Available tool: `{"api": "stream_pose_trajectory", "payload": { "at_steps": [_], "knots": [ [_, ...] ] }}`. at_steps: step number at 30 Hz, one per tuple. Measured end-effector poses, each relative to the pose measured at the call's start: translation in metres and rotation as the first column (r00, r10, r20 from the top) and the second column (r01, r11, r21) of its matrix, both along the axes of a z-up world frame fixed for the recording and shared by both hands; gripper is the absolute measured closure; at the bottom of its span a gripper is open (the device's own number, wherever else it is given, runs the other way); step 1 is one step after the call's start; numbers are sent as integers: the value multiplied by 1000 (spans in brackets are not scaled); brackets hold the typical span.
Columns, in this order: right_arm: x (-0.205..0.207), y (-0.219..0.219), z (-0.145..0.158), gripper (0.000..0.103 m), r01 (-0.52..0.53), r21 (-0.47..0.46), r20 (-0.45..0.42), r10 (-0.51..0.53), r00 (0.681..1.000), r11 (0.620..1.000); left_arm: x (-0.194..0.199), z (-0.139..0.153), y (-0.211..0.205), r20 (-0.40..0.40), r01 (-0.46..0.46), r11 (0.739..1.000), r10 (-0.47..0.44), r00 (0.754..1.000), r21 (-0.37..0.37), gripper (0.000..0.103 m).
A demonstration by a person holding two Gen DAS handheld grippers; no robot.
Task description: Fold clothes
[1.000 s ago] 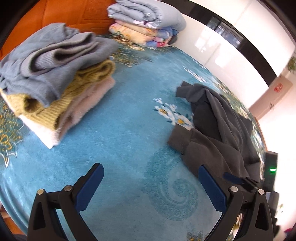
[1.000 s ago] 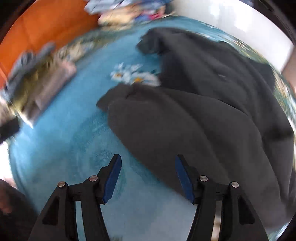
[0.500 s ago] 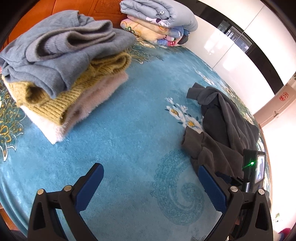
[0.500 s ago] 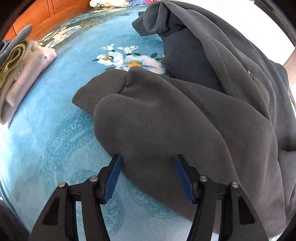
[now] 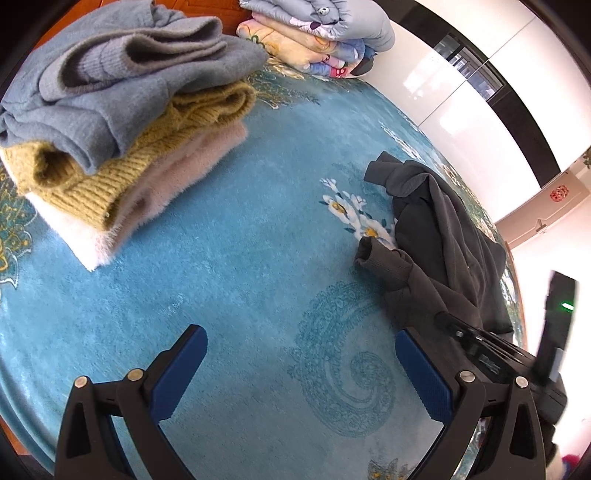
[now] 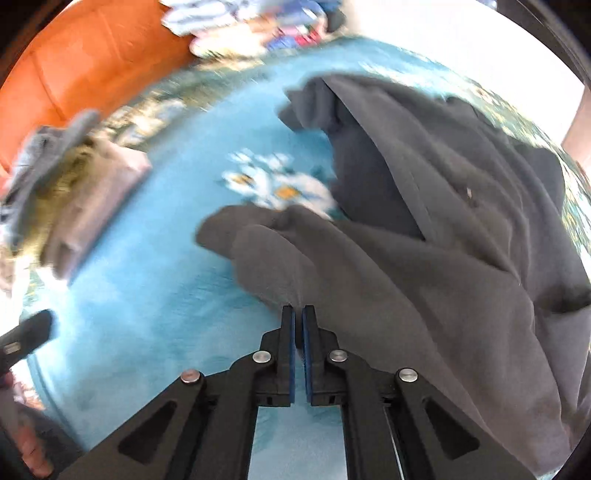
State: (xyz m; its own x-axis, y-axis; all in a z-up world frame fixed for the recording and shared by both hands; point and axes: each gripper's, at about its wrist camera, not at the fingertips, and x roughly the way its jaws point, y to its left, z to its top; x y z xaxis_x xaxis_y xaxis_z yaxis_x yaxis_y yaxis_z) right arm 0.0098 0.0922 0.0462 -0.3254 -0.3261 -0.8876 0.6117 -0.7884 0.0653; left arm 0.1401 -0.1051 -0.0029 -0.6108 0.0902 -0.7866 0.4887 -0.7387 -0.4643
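A crumpled dark grey sweatshirt [image 6: 424, 258] lies on the blue patterned bedspread [image 6: 155, 280], one cuffed sleeve pointing left. My right gripper [image 6: 298, 314] is shut, pinching the sweatshirt's near edge, and the cloth puckers up toward its tips. In the left wrist view the same sweatshirt [image 5: 436, 236] is at the right, and the right gripper's black body [image 5: 480, 350] reaches into its lower edge. My left gripper [image 5: 299, 332] hangs open over bare bedspread [image 5: 240, 266], well left of the sweatshirt, with nothing between its fingers.
A stack of folded sweaters [image 5: 110, 110], blue-grey on mustard on pink, sits at the left. Folded quilts [image 5: 317, 33] lie at the far end by an orange headboard [image 6: 92, 55]. A white wall runs along the right side.
The right gripper's jaws have closed on the sweatshirt's near edge and risen a little, pulling the cloth up. The left gripper has stayed open and almost still.
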Motion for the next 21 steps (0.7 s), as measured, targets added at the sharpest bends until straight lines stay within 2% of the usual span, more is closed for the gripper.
{"api": "stream_pose_trajectory", "payload": {
  "at_steps": [4,7,10,13,17,20,21],
  "knots": [
    [32,-11,23,100,-79,-98,21,82,996,992,5,10,-2,-61,1,1000,0,998,17,0],
    [57,-26,16,100,-145,-145,72,157,985,979,7,15,-2,-96,11,999,-8,995,34,0],
    [75,-42,-10,100,-200,-103,90,209,974,974,4,8,-2,-52,23,998,-19,998,65,0],
    [83,-38,-32,100,-185,-73,142,193,971,980,-1,-2,1,-1,45,994,-45,999,102,0],
    [85,-29,-37,98,-202,-68,157,211,965,977,-5,-8,10,54,85,991,-91,994,101,0],
    [86,-18,-28,86,-193,-82,125,202,971,978,-9,-15,15,98,104,989,-114,989,101,0],
    [85,-8,-21,78,-173,-100,125,185,975,980,-9,-16,15,103,102,989,-113,988,106,0]
  ]
}}
